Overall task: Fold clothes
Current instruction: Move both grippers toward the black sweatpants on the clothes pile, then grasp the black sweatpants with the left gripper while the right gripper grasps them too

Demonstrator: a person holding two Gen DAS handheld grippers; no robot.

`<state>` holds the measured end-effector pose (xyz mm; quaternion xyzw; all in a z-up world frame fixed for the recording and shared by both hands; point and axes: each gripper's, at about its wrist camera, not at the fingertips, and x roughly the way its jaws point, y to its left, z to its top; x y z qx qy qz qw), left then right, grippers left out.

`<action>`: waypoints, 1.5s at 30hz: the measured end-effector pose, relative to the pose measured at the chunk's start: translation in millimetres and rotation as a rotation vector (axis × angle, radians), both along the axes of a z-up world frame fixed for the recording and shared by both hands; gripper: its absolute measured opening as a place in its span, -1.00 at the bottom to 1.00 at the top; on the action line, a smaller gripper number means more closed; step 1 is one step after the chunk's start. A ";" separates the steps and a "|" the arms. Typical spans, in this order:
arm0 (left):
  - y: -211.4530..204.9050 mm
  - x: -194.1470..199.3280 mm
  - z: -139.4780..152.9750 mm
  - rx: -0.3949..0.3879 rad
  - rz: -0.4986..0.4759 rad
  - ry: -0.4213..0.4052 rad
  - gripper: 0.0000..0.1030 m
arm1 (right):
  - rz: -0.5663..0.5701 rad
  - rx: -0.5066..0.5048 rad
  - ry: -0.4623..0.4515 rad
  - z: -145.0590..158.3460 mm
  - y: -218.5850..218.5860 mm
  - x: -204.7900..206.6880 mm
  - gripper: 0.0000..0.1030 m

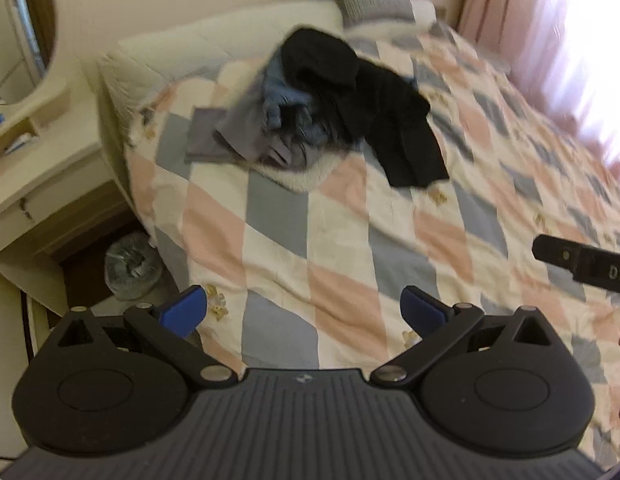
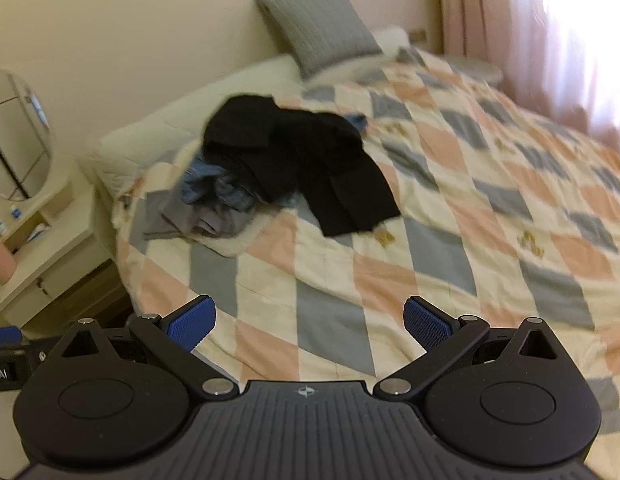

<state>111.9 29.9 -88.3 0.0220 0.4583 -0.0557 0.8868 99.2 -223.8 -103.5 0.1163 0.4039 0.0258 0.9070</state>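
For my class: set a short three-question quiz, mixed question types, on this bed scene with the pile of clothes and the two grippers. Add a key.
1. True or false: the left gripper is shut on the black garment.
2. Multiple choice: the grey pillow is
A. leaning against the wall at the head of the bed
B. under the clothes pile
C. on the floor
3. Fill in: the right gripper hangs over the checked ____.

Key
1. False: its jaws are open and empty.
2. A
3. quilt
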 end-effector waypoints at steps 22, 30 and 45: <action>-60.2 315.0 -55.5 0.354 -0.527 -0.213 0.56 | -0.342 0.689 0.081 -154.2 -34.6 229.2 0.52; -95.4 381.2 -84.3 0.349 -0.609 -0.230 0.56 | -0.466 1.052 0.052 -225.1 -42.3 280.9 -0.49; -140.5 445.7 -147.1 0.460 -0.605 -0.294 0.37 | -0.613 1.137 0.073 -272.8 -53.8 307.1 -0.39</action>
